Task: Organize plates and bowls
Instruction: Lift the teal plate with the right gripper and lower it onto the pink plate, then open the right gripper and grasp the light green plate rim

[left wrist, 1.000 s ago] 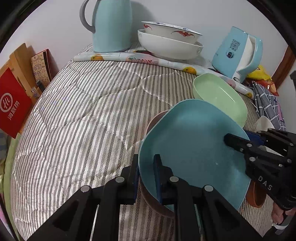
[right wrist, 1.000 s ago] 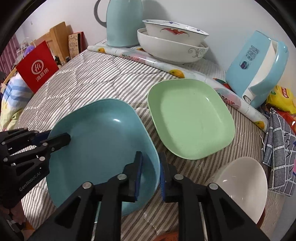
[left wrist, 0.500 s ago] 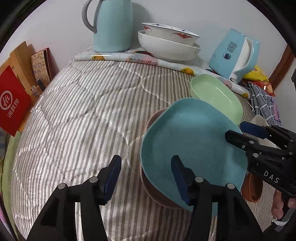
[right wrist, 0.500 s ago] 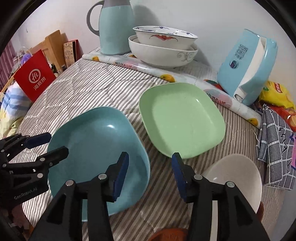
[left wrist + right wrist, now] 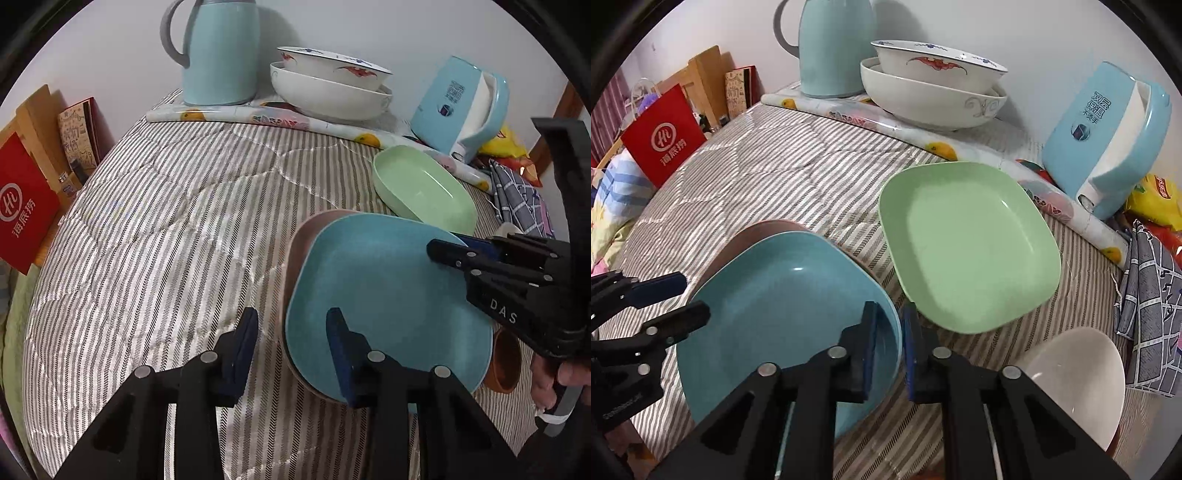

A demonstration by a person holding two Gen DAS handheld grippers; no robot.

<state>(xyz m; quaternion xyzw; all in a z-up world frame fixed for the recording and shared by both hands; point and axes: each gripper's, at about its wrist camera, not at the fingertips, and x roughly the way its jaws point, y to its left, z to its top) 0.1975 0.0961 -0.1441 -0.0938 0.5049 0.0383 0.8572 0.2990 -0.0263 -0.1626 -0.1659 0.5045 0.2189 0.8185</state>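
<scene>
Two claws work at one blue plate (image 5: 783, 314), which sits nested in one pinkish-brown plate (image 5: 299, 243) at the near middle of the striped quilt (image 5: 166, 221). The left claw (image 5: 291, 332) straddles the blue plate's near-left rim; its jaws are closing but still stand well apart, and the pads are clear of the rim. The right claw (image 5: 890, 332) is closing on the plate's right rim, with only a narrow gap left and the rim pinched between its pads. One hand (image 5: 554, 376) shows behind that claw.

Near right lies one plain white bowl (image 5: 1078, 373), and beside it one small orange-brown bowl (image 5: 502, 365), partly hidden. One green plate (image 5: 964, 251) lies just beyond and to the right of the blue one, not touching it, which makes three plates in all. One checked cloth (image 5: 1148, 295) lies at the right edge.

Far off by the wall, two large white bowls are stacked, the patterned one (image 5: 934, 62) inside the plainer one (image 5: 934, 107). One pale blue jug (image 5: 221, 55) stands to their left, one blue kettle (image 5: 1104, 140) to their right, and one red bag (image 5: 665, 136) far left.
</scene>
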